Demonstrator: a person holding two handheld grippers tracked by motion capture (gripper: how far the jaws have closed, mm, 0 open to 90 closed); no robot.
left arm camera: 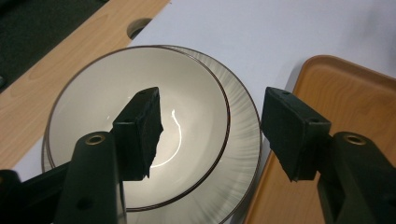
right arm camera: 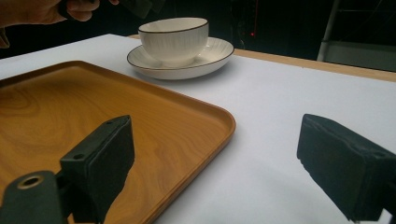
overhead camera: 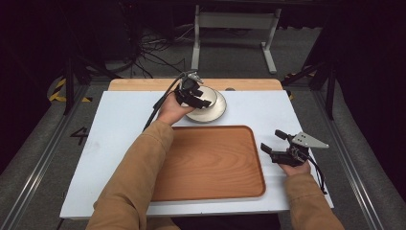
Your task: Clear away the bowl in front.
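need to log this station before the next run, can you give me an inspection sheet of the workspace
surface: white tabletop on a wooden table, light wood strip along the far edge.
job's things: cream bowl sitting upright on a matching saucer; wooden tray empty, nearer the person.
clutter: nothing seen.
grippers: left tongs open over the bowl, one jaw above its inside, the other outside its rim; right tongs open, right of the tray.
cables: a black cable trails from each gripper; a tangle of cables on the floor beyond the table.
surroundings: dark room, grey floor, white frame legs beyond the table.
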